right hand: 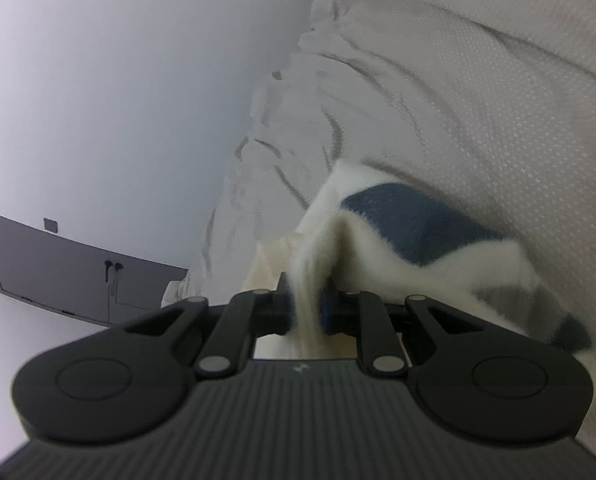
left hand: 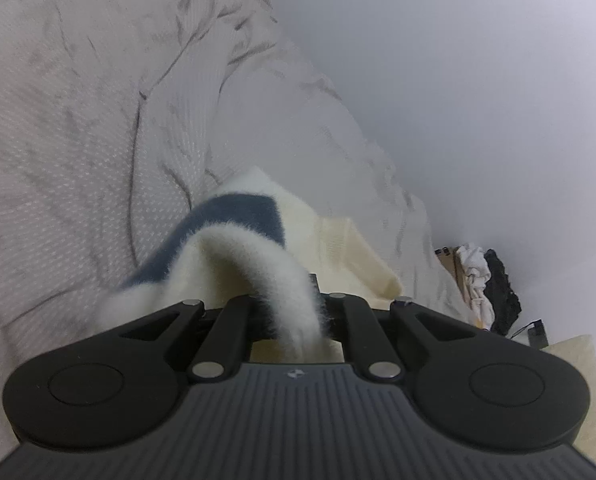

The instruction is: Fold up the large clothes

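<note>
1. Fuzzy cream knit with slate-blue stripes, the sweater is pinched at one edge by the left gripper; its jaws are clenched on a furry cream fold that arches up and drops between them.
2. Ahead of the left jaws the sweater spreads onto the bed, a blue band just beyond and to their left, a smoother cream panel to their right.
3. From the right wrist view, the right gripper is likewise grasping the sweater: a bunched cream fold is squeezed between its jaws, which stand nearly together with the cloth filling the gap.
4. Beyond and to the right of the right jaws the garment runs out in cream and blue stripes, another blue patch showing at the gripper's right flank.
5. A cardboard box, far right of the left jaws, appears to hold crumpled white cloth beside something black; what these are is unclear.
6. Under everything lies the bed cover, a pale grey-beige dotted fabric, heavily wrinkled, reaching far ahead of both jaws.
7. A plain white wall fills the side left of the right jaws, with a grey panel low on it carrying dangling cords.
</note>
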{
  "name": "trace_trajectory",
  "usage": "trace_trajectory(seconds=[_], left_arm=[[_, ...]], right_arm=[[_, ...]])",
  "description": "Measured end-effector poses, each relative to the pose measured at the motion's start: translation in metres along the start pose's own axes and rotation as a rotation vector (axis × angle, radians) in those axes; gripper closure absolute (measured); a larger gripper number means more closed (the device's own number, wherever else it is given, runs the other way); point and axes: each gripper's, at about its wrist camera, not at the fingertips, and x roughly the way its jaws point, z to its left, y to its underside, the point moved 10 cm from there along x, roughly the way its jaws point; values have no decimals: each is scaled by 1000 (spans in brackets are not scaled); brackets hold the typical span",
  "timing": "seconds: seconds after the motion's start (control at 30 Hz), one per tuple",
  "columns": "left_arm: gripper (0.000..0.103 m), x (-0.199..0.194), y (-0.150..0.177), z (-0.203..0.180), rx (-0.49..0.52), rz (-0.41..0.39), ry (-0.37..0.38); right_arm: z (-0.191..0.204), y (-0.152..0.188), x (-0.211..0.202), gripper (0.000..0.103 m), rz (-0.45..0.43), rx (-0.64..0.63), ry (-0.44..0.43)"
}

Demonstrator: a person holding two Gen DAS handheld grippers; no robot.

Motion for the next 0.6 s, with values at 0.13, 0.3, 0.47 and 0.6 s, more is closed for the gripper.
trace_trajectory(seconds=[0.13,0.3,0.47,0.6], left_arm=[[95,32,-6,4,38,13,-8],[94,66,-13,16,53,17,-34],[93,81,-15,21,94,12,-51],[90,75,-14,19,103,14,-31]], right_arm=[[-27,-4,26,86,-4,-18,44],[-38,-7,53,86,-7,-75,58],[-40,-11,68,86,-9,-118,47],[-40,-9,63,86,-8,-114,28]])
